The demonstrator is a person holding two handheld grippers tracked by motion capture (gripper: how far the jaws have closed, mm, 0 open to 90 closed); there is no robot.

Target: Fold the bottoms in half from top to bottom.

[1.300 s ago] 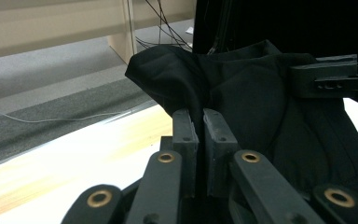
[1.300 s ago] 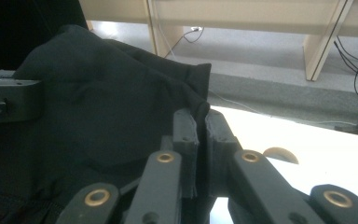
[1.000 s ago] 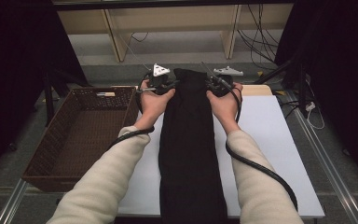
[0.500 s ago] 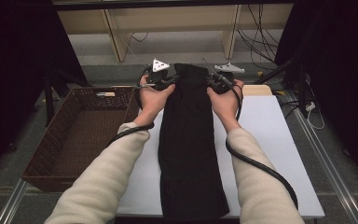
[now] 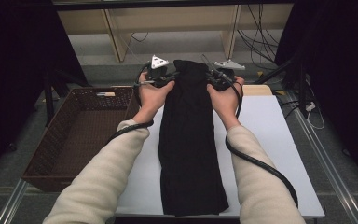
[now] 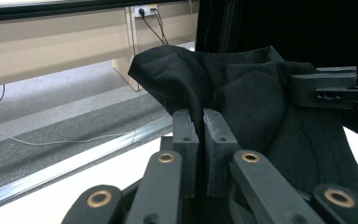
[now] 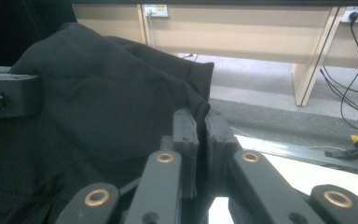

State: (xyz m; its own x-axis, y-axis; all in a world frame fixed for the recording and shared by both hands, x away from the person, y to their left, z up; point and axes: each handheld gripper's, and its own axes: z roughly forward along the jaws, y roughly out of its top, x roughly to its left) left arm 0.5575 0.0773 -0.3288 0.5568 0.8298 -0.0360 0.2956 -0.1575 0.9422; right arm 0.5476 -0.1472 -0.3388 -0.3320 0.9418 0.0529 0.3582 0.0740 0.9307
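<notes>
Long black cloth garment (image 5: 189, 140) lay 12-to-6 on white desk (image 5: 270, 140); far corners pinched in left gripper (image 5: 168, 77) and right gripper (image 5: 214, 78).

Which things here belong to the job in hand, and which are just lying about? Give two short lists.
Part of the job:
- black cloth, its far end lifted
- left tool, shut on the cloth's edge
- right tool, shut on the other edge
- white table under the cloth

Lying about:
- brown wicker basket at the table's left
- loose cables on the floor beyond
</notes>
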